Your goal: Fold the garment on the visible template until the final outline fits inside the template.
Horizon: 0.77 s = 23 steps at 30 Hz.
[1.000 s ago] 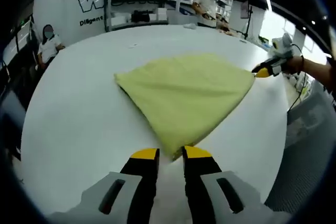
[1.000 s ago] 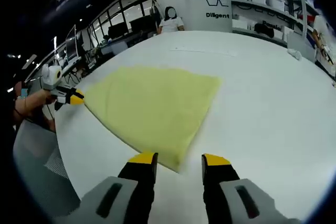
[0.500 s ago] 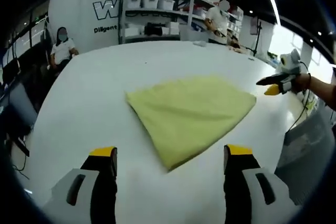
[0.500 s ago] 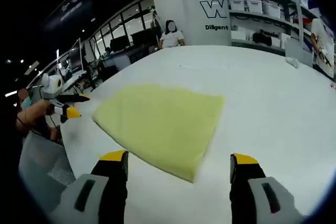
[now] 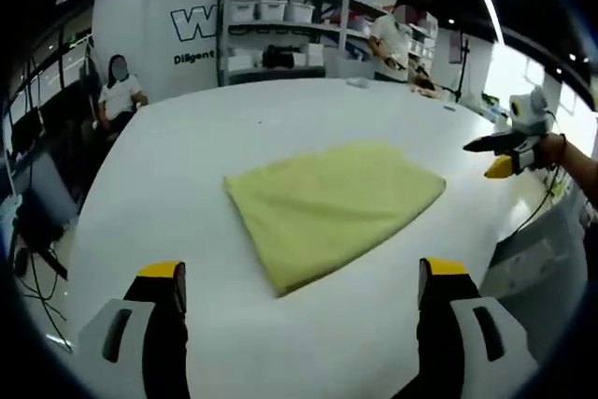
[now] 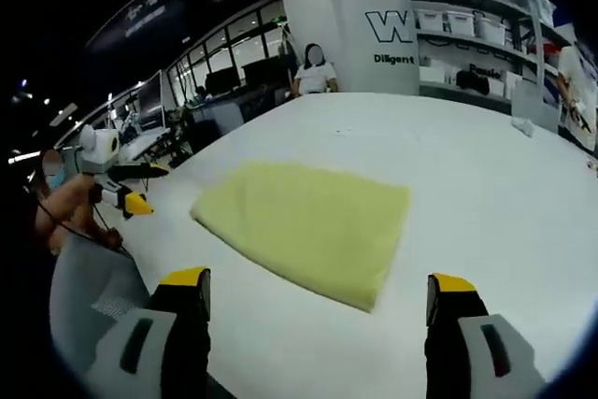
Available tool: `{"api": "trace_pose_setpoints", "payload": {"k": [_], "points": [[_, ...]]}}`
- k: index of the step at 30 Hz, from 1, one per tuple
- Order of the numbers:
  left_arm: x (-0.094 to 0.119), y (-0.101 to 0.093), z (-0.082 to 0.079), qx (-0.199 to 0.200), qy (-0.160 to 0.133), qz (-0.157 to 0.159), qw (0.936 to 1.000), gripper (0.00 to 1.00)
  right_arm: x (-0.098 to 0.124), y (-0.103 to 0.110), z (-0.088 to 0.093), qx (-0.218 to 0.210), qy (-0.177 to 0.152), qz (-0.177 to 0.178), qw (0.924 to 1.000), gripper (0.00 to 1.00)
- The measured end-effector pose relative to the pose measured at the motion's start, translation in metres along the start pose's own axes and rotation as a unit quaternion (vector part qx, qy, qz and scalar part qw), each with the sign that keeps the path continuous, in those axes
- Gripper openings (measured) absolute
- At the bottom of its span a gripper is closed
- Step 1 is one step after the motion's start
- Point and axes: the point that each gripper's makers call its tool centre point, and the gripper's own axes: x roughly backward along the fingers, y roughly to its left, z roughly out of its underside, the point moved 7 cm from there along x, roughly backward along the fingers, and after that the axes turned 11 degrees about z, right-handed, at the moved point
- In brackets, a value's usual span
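In the left gripper view, the left hand-held gripper (image 5: 304,277) rises from the bottom of the frame with its two yellow-tipped jaws spread wide and nothing between them. The folded yellow garment (image 5: 332,205) lies flat on the white table (image 5: 187,165) in the middle of the frame, clear of both jaws. At the right edge of the frame the right hand-held gripper (image 5: 495,158) hangs above the table's edge, held by a hand (image 5: 551,149), apart from the garment.

In the right gripper view, the right hand-held gripper (image 6: 320,284) likewise stands with its jaws wide apart and empty at the bottom of the frame. The garment (image 6: 313,224) sits in the centre of the frame on the table (image 6: 486,184), its near corner between the two jaws but ahead of them and untouched. At the left edge of the frame the left hand-held gripper (image 6: 131,195) is held off the table's edge, away from the garment.

Shelves with boxes (image 5: 271,30) stand along the wall at the top of the left gripper view, and a seated person (image 5: 120,95) is at the upper left.
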Motion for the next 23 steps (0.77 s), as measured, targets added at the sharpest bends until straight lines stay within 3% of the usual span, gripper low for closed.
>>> {"api": "trace_pose_setpoints", "payload": {"k": [12,23], "points": [[0.013,-0.010,0.005,0.001,0.002,-0.005,1.0000,0.99,0.013,0.008,0.003,-0.005,-0.005,-0.002,1.0000,0.99],[0.010,-0.011,0.005,0.011,-0.001,-0.002,0.9999,0.99,0.016,0.007,0.003,-0.003,-0.005,0.009,0.9999,0.99]]}}
